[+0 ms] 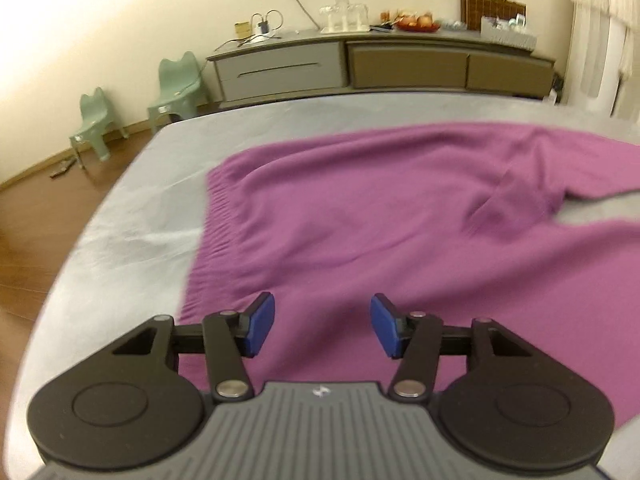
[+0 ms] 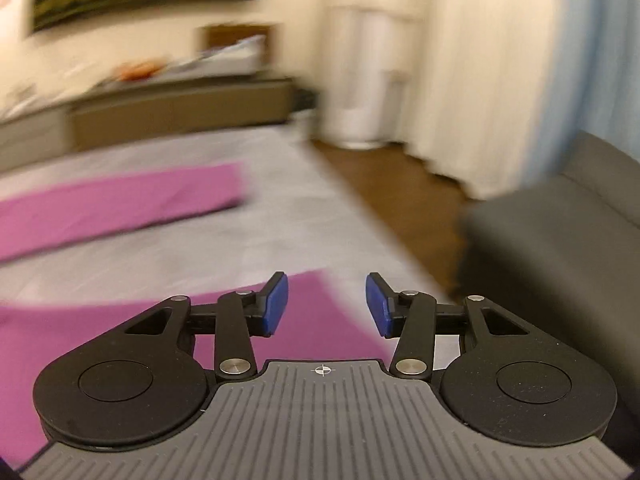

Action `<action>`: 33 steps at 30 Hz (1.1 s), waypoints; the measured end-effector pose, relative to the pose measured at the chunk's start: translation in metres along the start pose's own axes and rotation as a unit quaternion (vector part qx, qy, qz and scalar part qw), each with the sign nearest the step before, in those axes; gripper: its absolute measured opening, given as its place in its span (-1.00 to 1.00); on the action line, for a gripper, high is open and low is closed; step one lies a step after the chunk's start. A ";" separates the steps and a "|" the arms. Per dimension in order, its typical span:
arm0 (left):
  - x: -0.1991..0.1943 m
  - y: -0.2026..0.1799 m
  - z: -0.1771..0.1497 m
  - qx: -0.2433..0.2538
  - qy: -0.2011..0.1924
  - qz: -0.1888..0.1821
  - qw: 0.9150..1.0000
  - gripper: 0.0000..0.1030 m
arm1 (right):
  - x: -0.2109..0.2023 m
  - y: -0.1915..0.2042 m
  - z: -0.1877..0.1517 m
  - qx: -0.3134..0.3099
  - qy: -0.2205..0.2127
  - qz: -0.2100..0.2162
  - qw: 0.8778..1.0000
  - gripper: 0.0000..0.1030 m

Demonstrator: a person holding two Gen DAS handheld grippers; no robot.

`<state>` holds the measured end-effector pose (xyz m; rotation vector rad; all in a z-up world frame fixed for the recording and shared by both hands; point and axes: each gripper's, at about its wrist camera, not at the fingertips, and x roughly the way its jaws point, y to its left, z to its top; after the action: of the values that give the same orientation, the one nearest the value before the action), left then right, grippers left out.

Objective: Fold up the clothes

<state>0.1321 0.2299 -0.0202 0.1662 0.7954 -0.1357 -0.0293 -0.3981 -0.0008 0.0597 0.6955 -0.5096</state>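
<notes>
The left gripper (image 1: 322,326) is held low above the purple sweater (image 1: 360,216), its blue pads spread apart with nothing between them; purple knit is seen through the gap. The right gripper (image 2: 326,306) is likewise held with its pads apart and empty, poised over a purple sleeve end (image 2: 312,312) near the edge of the grey surface (image 2: 240,232).

The sweater is spread flat on that grey surface (image 1: 120,220), which cannot be told for certain as a bed or a bench. Its ribbed hem (image 1: 204,240) is turned toward the left side, and a sleeve (image 1: 516,200) is seen lying folded across the body, with a wedge of grey cover showing beside it.

In the left wrist view, beyond the sweater, a low sideboard (image 1: 380,68) is shown against the wall, with glassware and a fruit plate on top, and two small green chairs (image 1: 176,84) stand on the wooden floor to its left. In the right wrist view, which is blurred, a second purple sleeve (image 2: 120,204) is shown stretched out farther from the gripper, cream curtains (image 2: 440,60) hang beyond the sweater, and a dark grey sofa (image 2: 560,232) stands off the surface's right edge.
</notes>
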 end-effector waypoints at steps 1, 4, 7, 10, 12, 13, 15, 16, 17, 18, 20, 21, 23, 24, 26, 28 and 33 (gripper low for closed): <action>0.002 -0.012 0.008 -0.001 -0.008 -0.015 1.000 0.05 | 0.009 0.019 0.002 -0.027 0.016 0.024 0.999 -0.07; 0.016 -0.056 0.032 0.024 -0.018 -0.045 0.999 0.05 | 0.025 0.064 0.008 -0.075 0.037 0.055 0.995 -0.03; 0.046 -0.103 0.049 0.072 -0.005 -0.056 0.996 0.05 | 0.041 0.092 0.011 -0.088 0.054 0.080 0.991 0.00; 0.093 -0.125 0.050 0.104 0.034 -0.016 0.994 0.10 | 0.036 0.112 0.001 -0.109 0.088 0.096 0.986 -0.04; 0.107 -0.115 0.060 0.066 0.035 0.005 0.997 0.20 | 0.042 0.122 -0.002 -0.124 0.096 0.094 0.983 -0.07; 0.113 -0.109 0.065 0.045 0.036 0.016 0.998 0.20 | 0.049 0.126 -0.001 -0.126 0.090 0.091 0.984 -0.05; 0.122 -0.100 0.071 0.015 0.034 0.033 0.999 0.20 | 0.062 0.130 0.002 -0.126 0.078 0.081 0.986 -0.05; 0.121 -0.098 0.072 0.007 0.036 0.035 0.999 0.14 | 0.065 0.134 0.004 -0.130 0.069 0.076 0.986 -0.05; 0.117 -0.096 0.073 0.003 0.039 0.036 0.999 0.11 | 0.068 0.138 0.005 -0.136 0.060 0.071 0.986 -0.03; 0.107 -0.095 0.073 0.004 0.036 0.034 0.999 0.11 | 0.071 0.143 0.007 -0.142 0.051 0.067 0.986 0.01; 0.075 -0.088 0.067 0.013 0.009 0.027 1.000 0.11 | 0.065 0.151 0.010 -0.155 0.052 0.063 0.985 0.06; 0.059 -0.081 0.062 0.018 -0.005 0.025 1.000 0.12 | 0.062 0.155 0.012 -0.161 0.054 0.061 0.984 0.04; 0.030 -0.051 0.044 0.007 -0.013 0.032 0.999 0.13 | 0.040 0.147 0.019 -0.132 0.036 0.091 0.986 0.09; 0.023 -0.033 0.036 -0.004 -0.007 0.041 0.999 0.13 | 0.030 0.141 0.021 -0.122 0.026 0.107 0.986 0.13; 0.016 0.010 0.014 -0.034 0.025 0.071 0.997 0.10 | 0.018 0.130 0.019 -0.112 0.022 0.126 0.985 0.21; 0.017 0.050 -0.008 -0.060 0.059 0.100 0.991 0.08 | 0.022 0.121 0.011 -0.115 0.050 0.124 0.984 0.18; 0.029 0.098 -0.042 -0.102 0.082 0.121 0.984 0.46 | 0.050 0.102 -0.004 -0.116 0.091 0.108 0.983 0.45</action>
<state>0.1410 0.3327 -0.0600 0.0799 0.9404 0.1918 0.0487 -0.3297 -0.0466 -0.0375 0.9125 -0.2134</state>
